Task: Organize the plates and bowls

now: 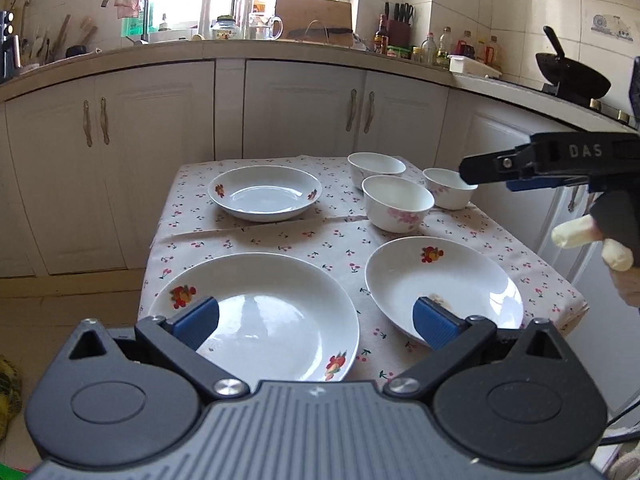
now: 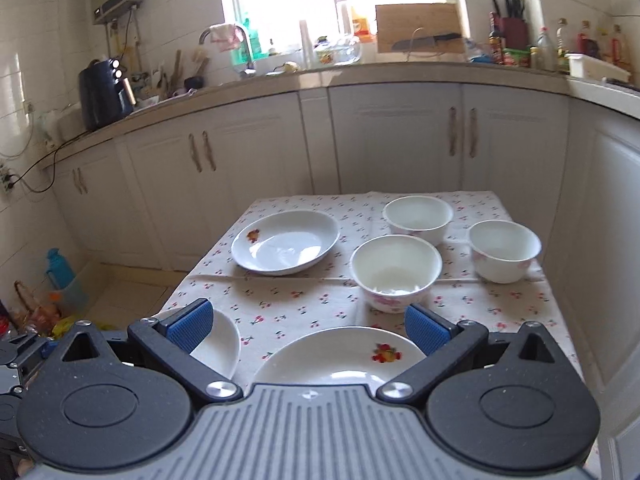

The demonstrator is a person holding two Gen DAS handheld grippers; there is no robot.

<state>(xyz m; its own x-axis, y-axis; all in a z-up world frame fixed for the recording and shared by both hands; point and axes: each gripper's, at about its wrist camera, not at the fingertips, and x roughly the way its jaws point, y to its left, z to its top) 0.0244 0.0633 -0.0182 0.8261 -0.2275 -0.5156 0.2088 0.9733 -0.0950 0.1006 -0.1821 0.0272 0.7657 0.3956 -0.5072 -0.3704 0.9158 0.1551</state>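
Three white fruit-print plates lie on a cherry-print tablecloth: a large one near left, one near right, one far left. Three white bowls with pink flowers stand at the far right: back, middle, right. My left gripper is open and empty above the near plates. My right gripper is open and empty above the near-right plate; it also shows at the right of the left wrist view. The bowls stand ahead of it.
White kitchen cabinets and a cluttered countertop run behind the small table. A black wok sits on the stove at the right. A black appliance stands on the left counter. Bags and a blue bottle sit on the floor left.
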